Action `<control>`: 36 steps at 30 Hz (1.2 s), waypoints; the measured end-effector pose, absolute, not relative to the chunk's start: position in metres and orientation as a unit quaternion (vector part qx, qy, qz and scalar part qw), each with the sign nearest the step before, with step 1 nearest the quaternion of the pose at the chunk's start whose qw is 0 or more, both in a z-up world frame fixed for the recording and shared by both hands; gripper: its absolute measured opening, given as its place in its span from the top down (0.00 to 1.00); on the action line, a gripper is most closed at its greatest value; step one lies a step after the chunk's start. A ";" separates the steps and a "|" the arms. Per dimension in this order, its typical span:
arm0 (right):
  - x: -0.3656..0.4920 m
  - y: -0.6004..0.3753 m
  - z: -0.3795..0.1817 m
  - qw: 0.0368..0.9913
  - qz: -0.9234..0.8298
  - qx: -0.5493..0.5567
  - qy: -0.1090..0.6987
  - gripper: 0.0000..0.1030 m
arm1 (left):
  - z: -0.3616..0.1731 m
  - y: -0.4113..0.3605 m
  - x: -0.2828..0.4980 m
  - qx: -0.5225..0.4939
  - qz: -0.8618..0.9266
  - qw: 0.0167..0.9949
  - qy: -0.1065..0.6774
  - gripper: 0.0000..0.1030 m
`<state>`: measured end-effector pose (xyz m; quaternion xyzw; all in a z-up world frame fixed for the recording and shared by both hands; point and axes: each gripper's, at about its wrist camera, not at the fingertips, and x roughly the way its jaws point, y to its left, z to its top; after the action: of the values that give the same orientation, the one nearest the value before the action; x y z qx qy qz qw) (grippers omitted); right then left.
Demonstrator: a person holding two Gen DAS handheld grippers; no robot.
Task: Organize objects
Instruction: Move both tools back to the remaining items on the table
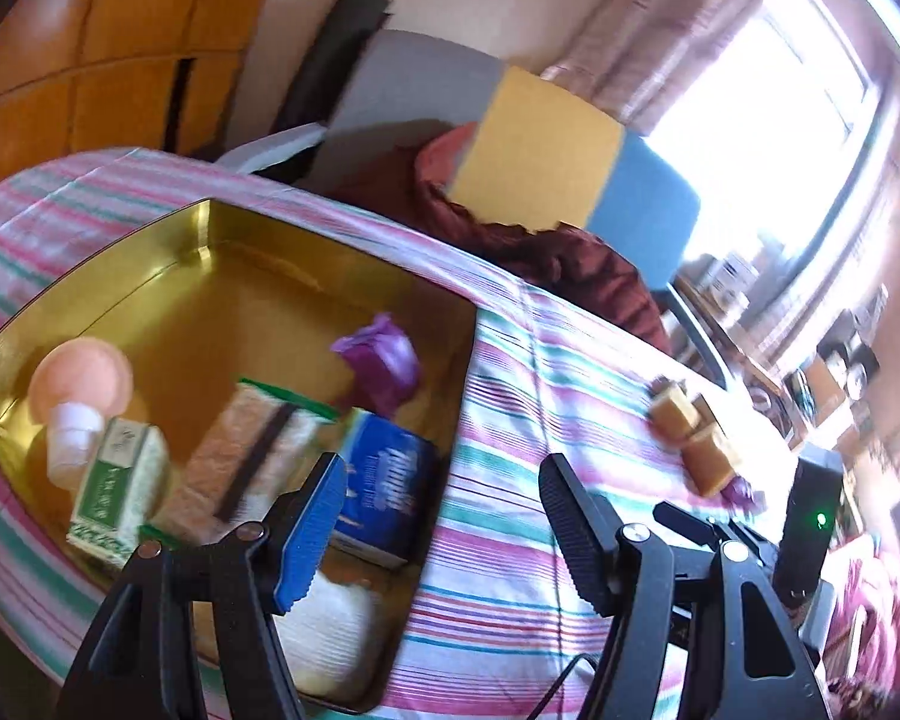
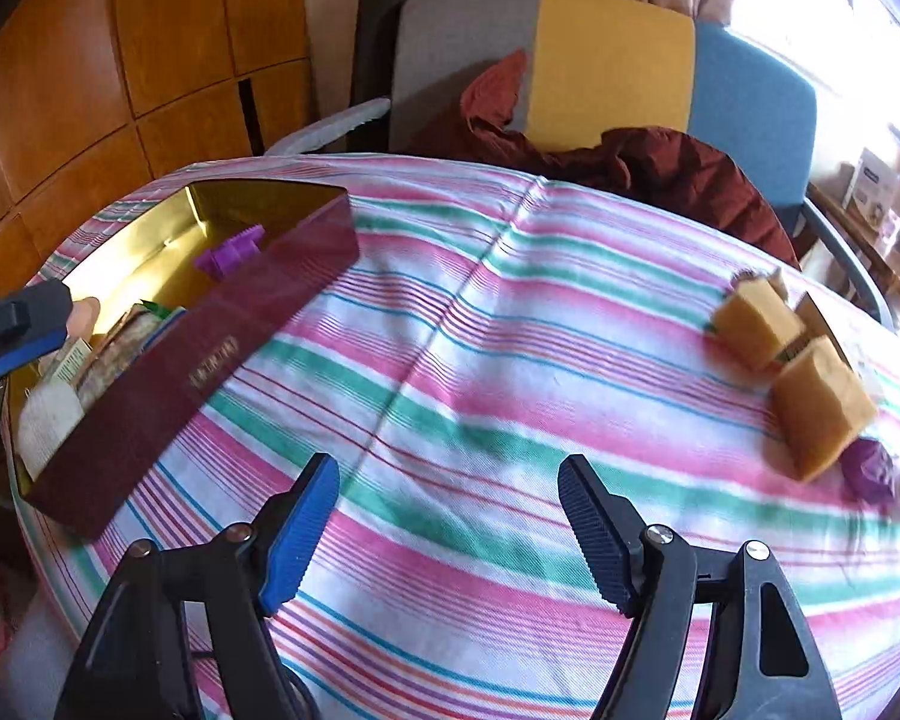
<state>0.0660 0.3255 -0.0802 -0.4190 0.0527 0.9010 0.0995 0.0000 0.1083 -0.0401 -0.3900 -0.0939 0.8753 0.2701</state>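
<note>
**A:** What did we see, taking the gold-lined tin (image 1: 120,264) as our landmark?

**B:** We saw it resting on a striped tablecloth (image 2: 480,312), its outer wall dark red. Inside it lay a purple wrapped item (image 1: 384,360) toward the far side, a blue packet (image 1: 384,492) against the near wall, a green-and-white box (image 1: 120,480), a beige packet with a dark stripe (image 1: 252,450), a peach round lid (image 1: 84,378) and a small white cup (image 1: 75,438).

**A:** And the tools?

**B:** We found the left gripper (image 1: 444,516) above the tin's near corner, jaws spread wide, nothing between them (one blue pad over the tin, the black pad over the cloth). The right gripper (image 2: 450,528) hung over bare cloth, well apart from the tin, jaws wide and empty.

**A:** Anything outside the tin?

**B:** Two tan blocks (image 2: 792,360) lay far from the tin, near the table's opposite edge, touching each other, with a crumpled purple piece (image 2: 870,468) just beside them. Beyond the tin stood a grey, yellow and blue chair (image 2: 612,54) draped with dark red fabric (image 2: 678,168).
</note>
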 end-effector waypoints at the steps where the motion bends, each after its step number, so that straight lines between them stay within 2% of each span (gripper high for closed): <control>1: 0.070 0.329 -0.081 0.102 0.900 -0.420 0.055 0.26 | -0.040 0.113 0.002 -0.388 0.875 0.277 -0.087 0.34; 11: 0.111 0.382 -0.090 0.136 0.884 -0.440 0.080 0.26 | -0.046 0.158 0.037 -0.378 0.856 0.352 -0.023 0.34; 18: 0.137 0.443 -0.085 0.194 0.876 -0.433 0.090 0.26 | -0.060 0.180 0.061 -0.385 0.834 0.394 -0.001 0.34; 28: 0.108 0.507 -0.053 0.255 0.881 -0.391 0.073 0.24 | -0.069 0.180 0.069 -0.400 0.829 0.390 0.006 0.34; 32: 0.095 0.509 -0.059 0.237 0.877 -0.404 0.102 0.24 | -0.071 0.177 0.070 -0.402 0.831 0.384 0.008 0.34; 36: 0.098 0.478 -0.061 0.174 0.890 -0.410 0.095 0.24 | -0.073 0.176 0.069 -0.406 0.830 0.383 0.007 0.34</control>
<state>0.0977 0.4785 -0.0614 -0.4097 0.0950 0.8904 0.1742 0.0691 0.1763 -0.0729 -0.4056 0.0072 0.8300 0.3828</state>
